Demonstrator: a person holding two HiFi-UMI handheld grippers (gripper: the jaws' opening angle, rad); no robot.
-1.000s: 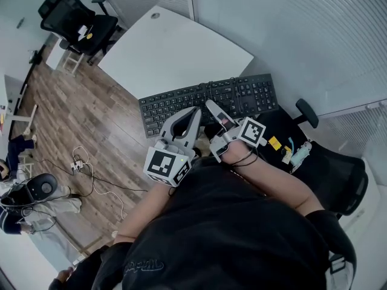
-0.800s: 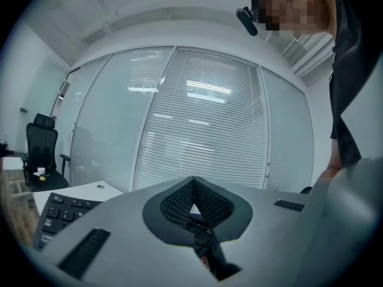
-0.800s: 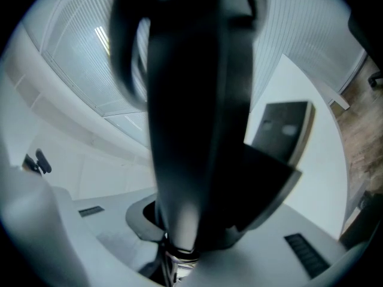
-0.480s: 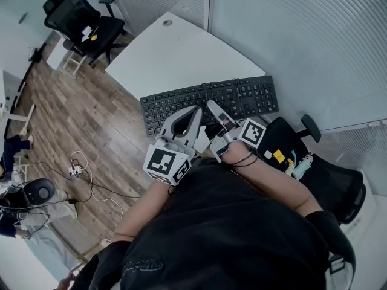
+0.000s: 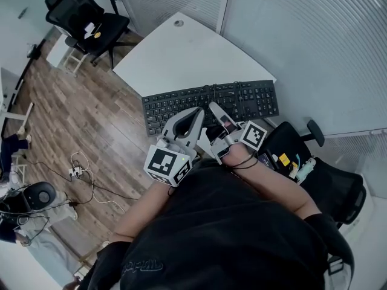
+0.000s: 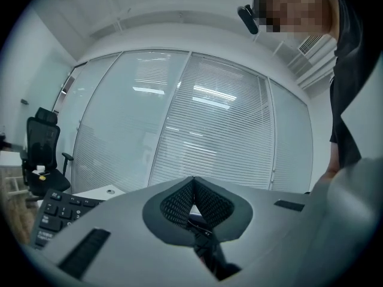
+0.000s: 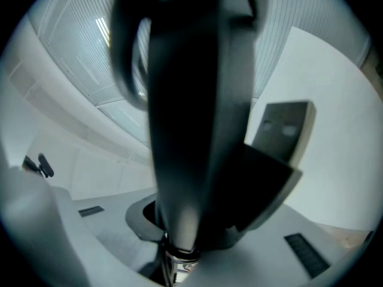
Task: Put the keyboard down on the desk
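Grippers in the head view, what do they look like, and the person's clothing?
The left gripper and right gripper are pale grey, each with a white cube of black square markers. A thin black cable loops behind the right one. Black short-sleeved top.

Black keyboard [image 5: 211, 104] — keys up, across white desk [image 5: 181, 59] edge.

The black full-size plastic keyboard [image 5: 242, 98] stretches along the near edge of the white curved-corner table [image 5: 181, 50], its left end out over the wooden plank floor [image 5: 78, 113]. The right gripper [image 5: 213, 107] meets its near edge at the middle, with the left gripper [image 5: 196, 112] just left of it. A black mesh office chair [image 5: 91, 20] stands on the floor off the table's left edge.
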